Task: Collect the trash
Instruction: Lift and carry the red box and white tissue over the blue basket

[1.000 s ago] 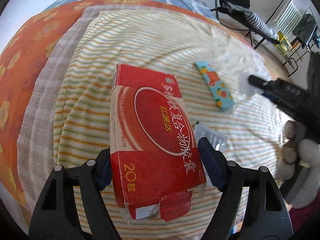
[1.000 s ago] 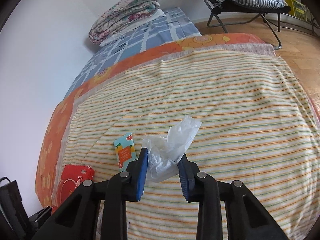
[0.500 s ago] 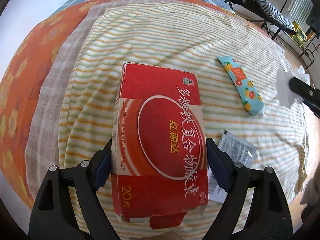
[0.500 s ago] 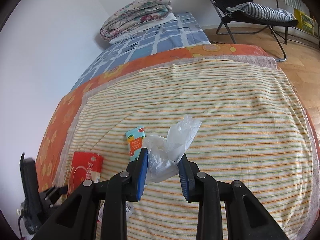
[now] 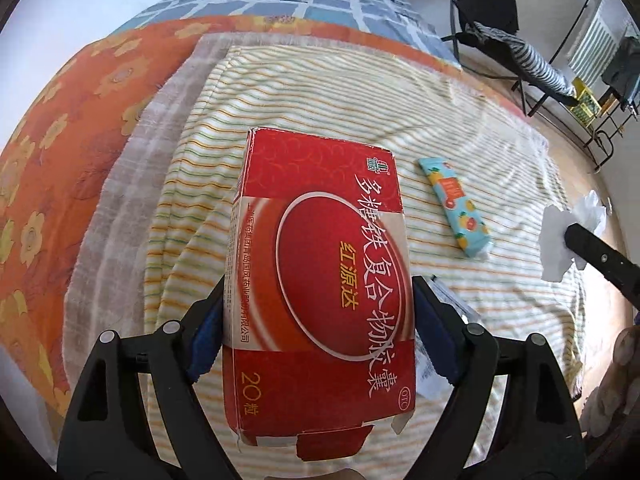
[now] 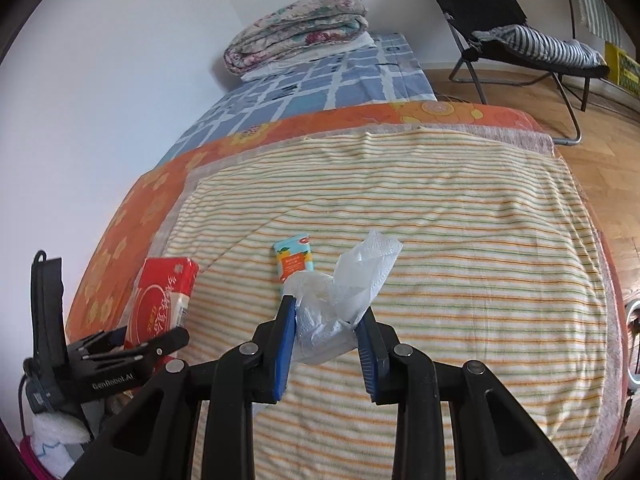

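Observation:
A red medicine box [image 5: 320,240] sits between the blue pads of my left gripper [image 5: 320,308], which is shut on it and holds it above the striped blanket [image 5: 320,92]. The right wrist view shows the same box [image 6: 160,300] tilted up in that left gripper [image 6: 132,344]. My right gripper [image 6: 326,312] is shut on a crumpled white tissue [image 6: 360,268], also visible at the right edge of the left wrist view as the tissue [image 5: 560,236]. A blue and orange packet [image 5: 456,208] lies flat on the blanket. A silver-white sachet [image 5: 448,308] is half hidden behind my left gripper's right finger.
A folded flowered quilt [image 6: 296,32] lies at the bed's head on a blue checked sheet. A black folding chair [image 6: 500,20] with a striped cloth stands on the wooden floor [image 6: 600,152] beyond the bed's right edge. A soft toy [image 5: 616,384] sits at the lower right.
The red box has straightened between the left jaws and come up off the blanket. The right gripper has carried the tissue up and sideways, and the left gripper has come into its view.

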`<state>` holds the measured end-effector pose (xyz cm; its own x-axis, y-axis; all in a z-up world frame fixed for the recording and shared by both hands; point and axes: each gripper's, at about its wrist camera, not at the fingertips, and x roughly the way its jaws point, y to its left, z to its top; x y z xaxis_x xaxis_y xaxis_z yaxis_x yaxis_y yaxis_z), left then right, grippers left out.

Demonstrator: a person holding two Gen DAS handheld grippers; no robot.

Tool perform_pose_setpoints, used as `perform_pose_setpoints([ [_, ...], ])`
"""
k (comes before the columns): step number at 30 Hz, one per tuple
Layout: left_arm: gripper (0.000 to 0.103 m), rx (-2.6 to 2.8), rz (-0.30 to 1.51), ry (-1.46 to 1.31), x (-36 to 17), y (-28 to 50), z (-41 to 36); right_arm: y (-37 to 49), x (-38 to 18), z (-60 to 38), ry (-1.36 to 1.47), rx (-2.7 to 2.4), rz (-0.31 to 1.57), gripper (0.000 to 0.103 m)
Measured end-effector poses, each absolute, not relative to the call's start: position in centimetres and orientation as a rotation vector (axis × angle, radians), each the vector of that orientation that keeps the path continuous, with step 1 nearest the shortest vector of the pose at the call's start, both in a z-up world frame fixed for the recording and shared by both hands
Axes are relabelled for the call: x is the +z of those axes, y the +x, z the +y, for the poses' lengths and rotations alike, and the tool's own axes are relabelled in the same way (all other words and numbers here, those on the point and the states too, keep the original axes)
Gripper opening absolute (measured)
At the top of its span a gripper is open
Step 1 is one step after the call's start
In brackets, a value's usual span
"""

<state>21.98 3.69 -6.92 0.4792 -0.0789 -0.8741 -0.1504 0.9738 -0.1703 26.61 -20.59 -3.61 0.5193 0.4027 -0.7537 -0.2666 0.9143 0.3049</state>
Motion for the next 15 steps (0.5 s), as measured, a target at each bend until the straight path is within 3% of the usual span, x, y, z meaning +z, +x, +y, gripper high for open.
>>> perform_pose_setpoints([
  [15,0.086,-0.095,1.032,-0.173,-2.8,14.0,1.7,18.9,-1.0,-19.6,0.071,0.476,0.903,0.029],
])
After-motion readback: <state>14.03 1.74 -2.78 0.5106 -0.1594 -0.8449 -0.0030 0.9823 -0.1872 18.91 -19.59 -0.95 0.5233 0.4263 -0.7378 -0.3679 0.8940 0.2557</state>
